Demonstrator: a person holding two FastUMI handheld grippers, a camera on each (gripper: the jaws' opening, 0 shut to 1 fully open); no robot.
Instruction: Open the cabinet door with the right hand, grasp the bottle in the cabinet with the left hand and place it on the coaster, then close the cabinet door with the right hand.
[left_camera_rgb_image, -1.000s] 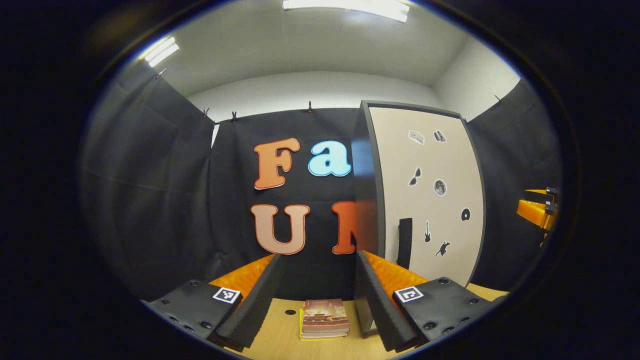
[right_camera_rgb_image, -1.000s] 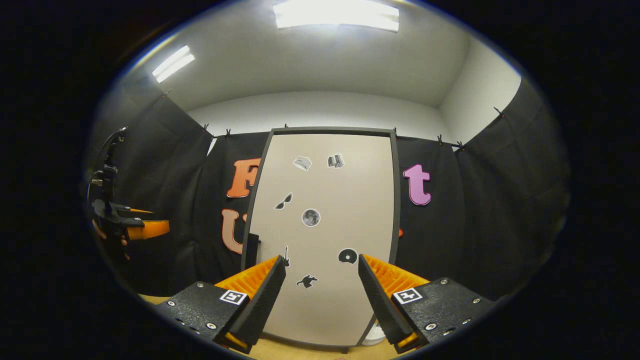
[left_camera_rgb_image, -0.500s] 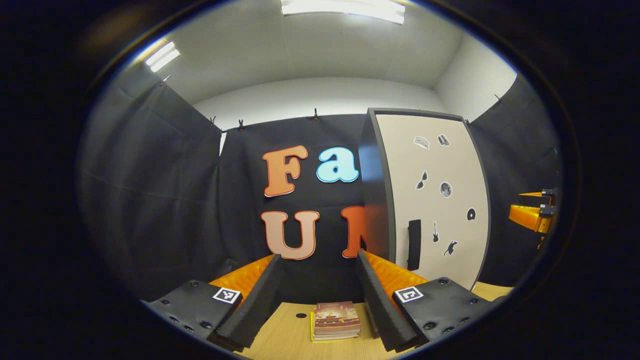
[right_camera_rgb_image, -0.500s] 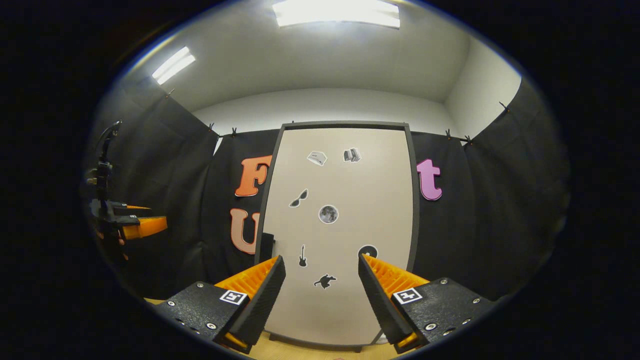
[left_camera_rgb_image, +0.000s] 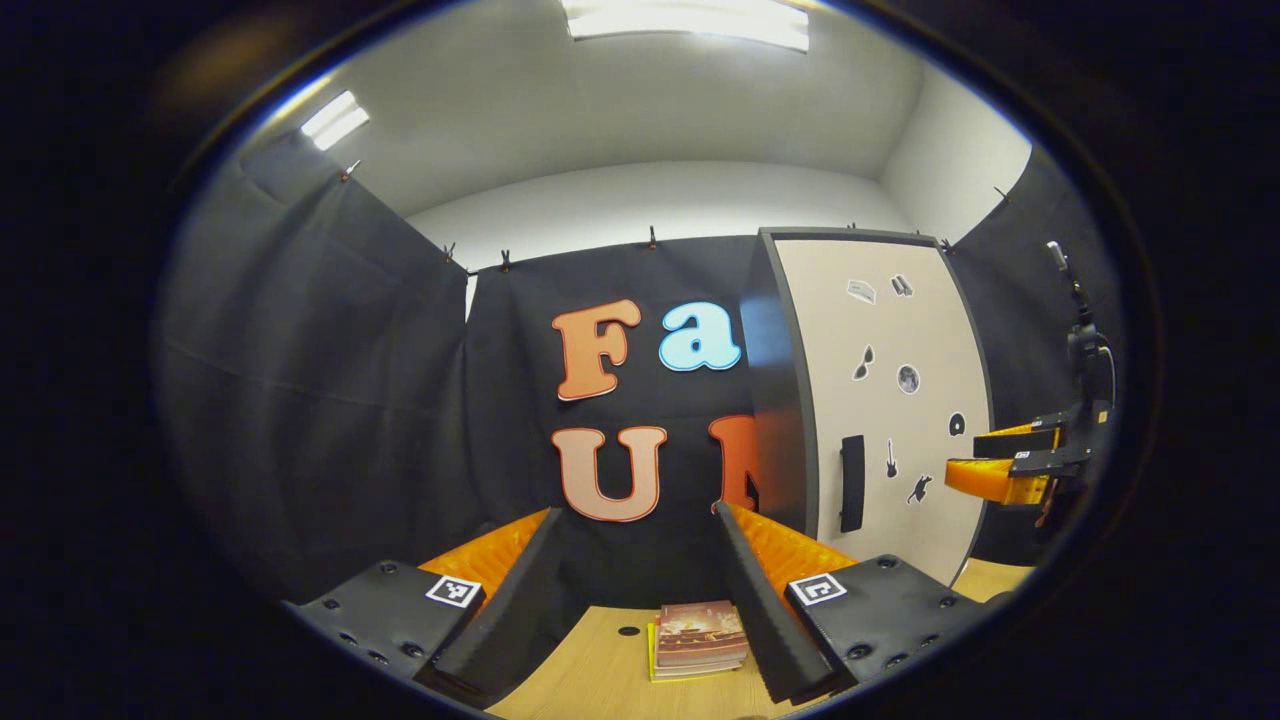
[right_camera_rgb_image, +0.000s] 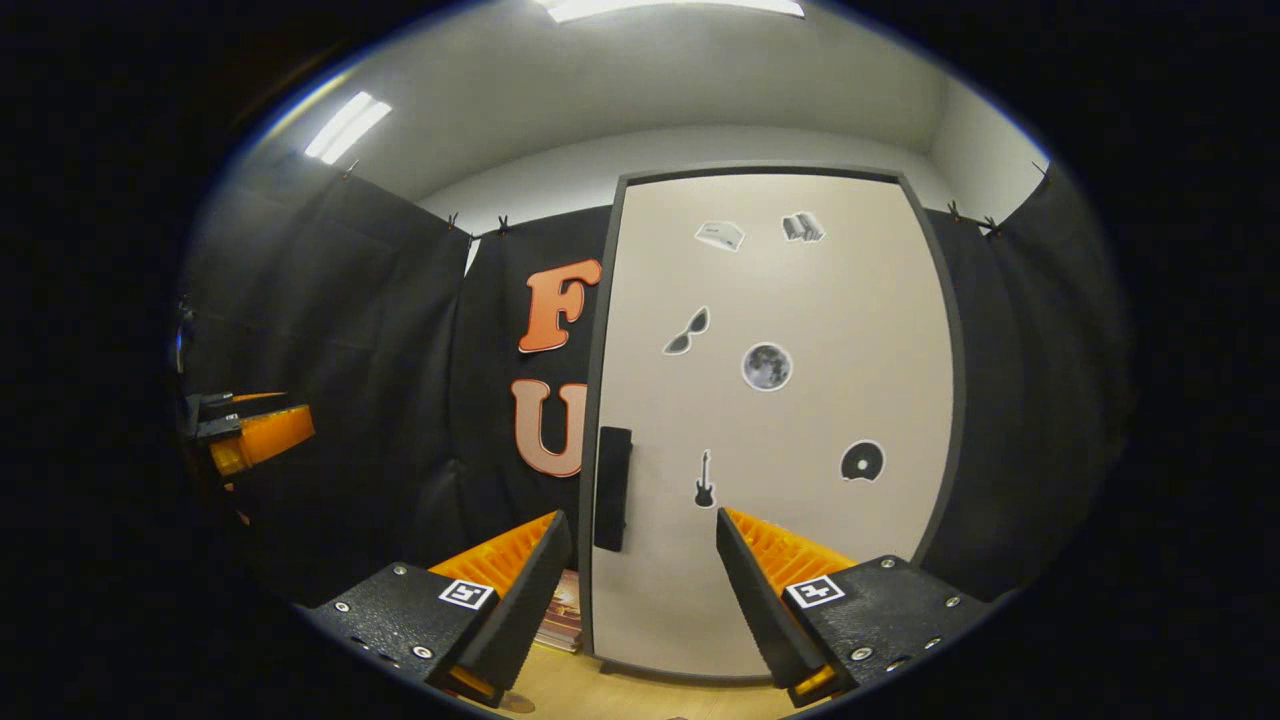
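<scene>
The tall cabinet has a cream door with small black stickers and a dark frame, and the door is closed. Its black vertical handle sits on the door's left edge. My right gripper is open close in front of the door, with the handle just above and beside its left fingertip. In the left gripper view the cabinet stands to the right, its handle low on the door. My left gripper is open over the table, holding nothing. The closed door hides whatever is inside.
A small stack of books lies on the wooden table, left of the cabinet's foot. The right gripper hovers before the door's right side. The left gripper hangs far to the left. Black cloth walls close in the booth.
My right gripper has moved closer to the cabinet door, and the handle now sits near its left finger. The left gripper has turned leftward, so the cabinet has shifted right in its view.
</scene>
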